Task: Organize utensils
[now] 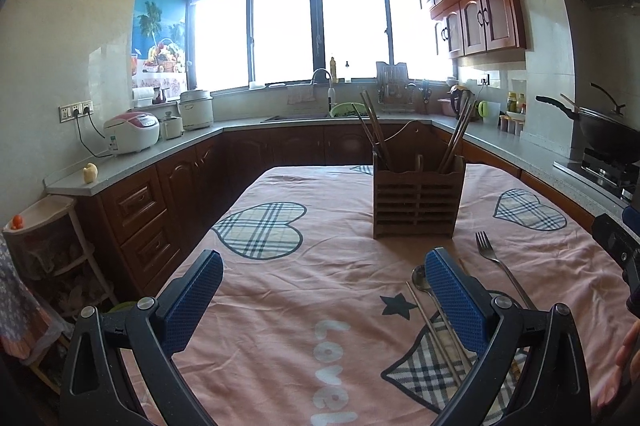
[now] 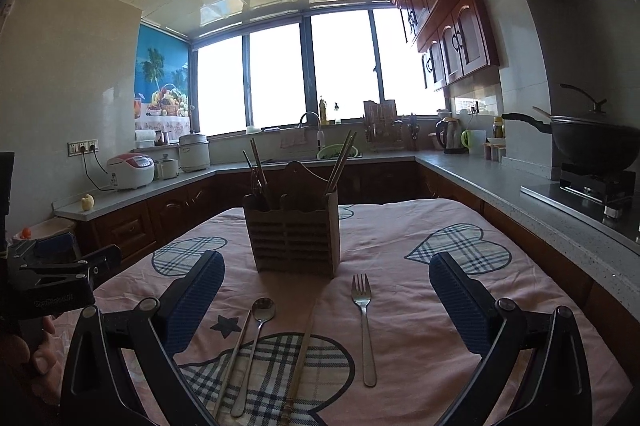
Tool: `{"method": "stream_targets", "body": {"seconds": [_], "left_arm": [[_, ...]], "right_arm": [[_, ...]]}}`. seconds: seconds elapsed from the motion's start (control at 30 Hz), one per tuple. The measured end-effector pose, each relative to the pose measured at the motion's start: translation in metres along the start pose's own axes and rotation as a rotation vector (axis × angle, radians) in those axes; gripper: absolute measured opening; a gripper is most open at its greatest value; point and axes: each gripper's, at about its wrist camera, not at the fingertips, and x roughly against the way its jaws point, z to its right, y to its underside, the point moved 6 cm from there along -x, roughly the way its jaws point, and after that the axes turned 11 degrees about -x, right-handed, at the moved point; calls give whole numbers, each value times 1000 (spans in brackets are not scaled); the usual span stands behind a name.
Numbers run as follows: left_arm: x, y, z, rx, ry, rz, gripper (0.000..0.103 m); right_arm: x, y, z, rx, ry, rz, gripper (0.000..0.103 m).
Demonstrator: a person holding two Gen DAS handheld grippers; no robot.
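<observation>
A wooden slatted utensil holder (image 2: 295,240) stands mid-table with several chopsticks in it; it also shows in the left wrist view (image 1: 417,202). In front of it lie a metal fork (image 2: 365,326), a metal spoon (image 2: 256,338), a metal chopstick (image 2: 232,362) and a wooden chopstick (image 2: 301,358). My right gripper (image 2: 326,296) is open and empty, above these utensils. My left gripper (image 1: 324,296) is open and empty, to the left of them; its right finger (image 1: 456,302) hides part of the spoon (image 1: 419,276). The fork (image 1: 498,262) lies just right of it.
The table wears a pink cloth with plaid hearts (image 2: 400,306). Counters run around it: rice cookers (image 1: 132,132) at left, sink (image 1: 320,106) at the back, wok on a stove (image 2: 596,146) at right. A small shelf (image 1: 52,250) stands at left.
</observation>
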Motion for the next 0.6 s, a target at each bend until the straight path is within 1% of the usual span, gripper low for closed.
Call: {"method": "stream_targets", "body": {"seconds": [0.13, 0.27, 0.37, 0.6], "left_arm": [[8, 6, 2, -7, 15, 6, 102], [14, 9, 5, -29, 13, 2, 102], [18, 10, 4, -24, 17, -1, 102], [24, 9, 2, -20, 15, -2, 102]], "right_arm": [[3, 2, -2, 7, -2, -10, 103], [5, 8, -4, 4, -9, -28, 103], [6, 11, -6, 4, -11, -43, 103], [10, 11, -9, 13, -15, -45, 103]]}}
